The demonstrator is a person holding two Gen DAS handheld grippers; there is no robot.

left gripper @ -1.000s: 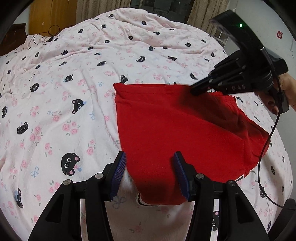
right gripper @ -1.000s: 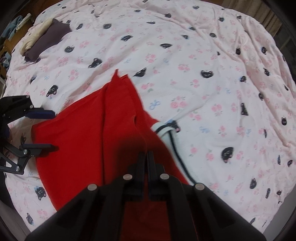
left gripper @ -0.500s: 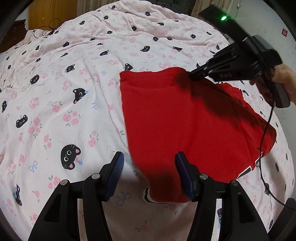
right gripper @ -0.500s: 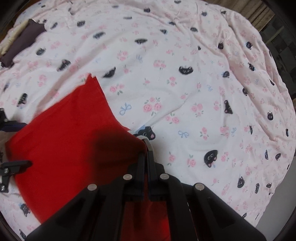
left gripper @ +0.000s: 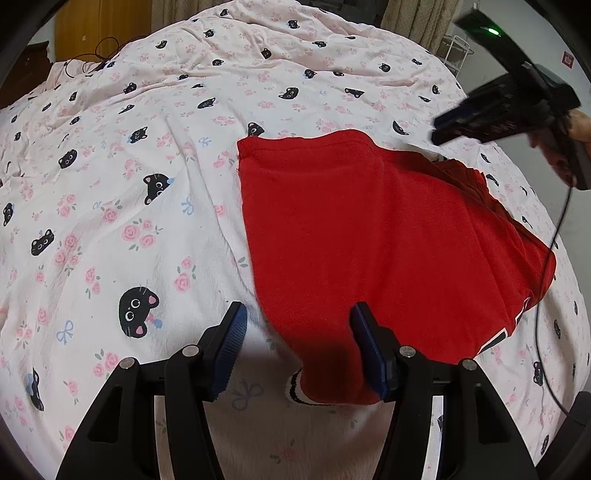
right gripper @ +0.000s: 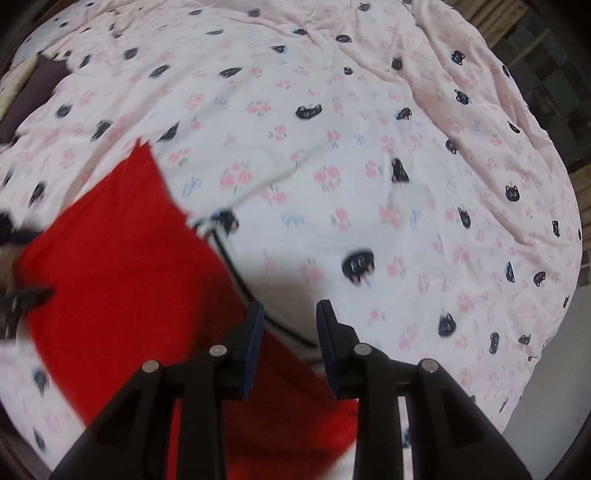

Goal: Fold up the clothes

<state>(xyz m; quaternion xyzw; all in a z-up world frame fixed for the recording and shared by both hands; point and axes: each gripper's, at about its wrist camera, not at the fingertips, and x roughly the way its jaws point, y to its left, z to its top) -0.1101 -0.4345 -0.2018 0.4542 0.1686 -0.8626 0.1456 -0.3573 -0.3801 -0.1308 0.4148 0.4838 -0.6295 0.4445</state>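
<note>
A red garment [left gripper: 373, 236] lies folded flat on the bed, with a white and black ribbed trim showing at its near corner. My left gripper [left gripper: 297, 339] hovers open just above that near corner, nothing between its fingers. In the right wrist view the same red garment [right gripper: 122, 280] fills the lower left, blurred by motion. My right gripper [right gripper: 290, 328] is open over the bedsheet beside the garment's edge and holds nothing. From the left wrist view, the right gripper [left gripper: 439, 133] hangs in the air past the garment's far right side, held by a hand.
A pink bedsheet [left gripper: 147, 184] printed with black cat faces and roses covers the whole bed. Dark and cream folded clothes [right gripper: 33, 85] sit at the far left edge. A black cable [left gripper: 554, 240] trails from the right gripper. Curtains [left gripper: 417, 18] stand behind.
My right gripper has let go of the red garment, opened, and lifted away to the right. The folded flap now lies flat. My left gripper stayed open near the front corner.
</note>
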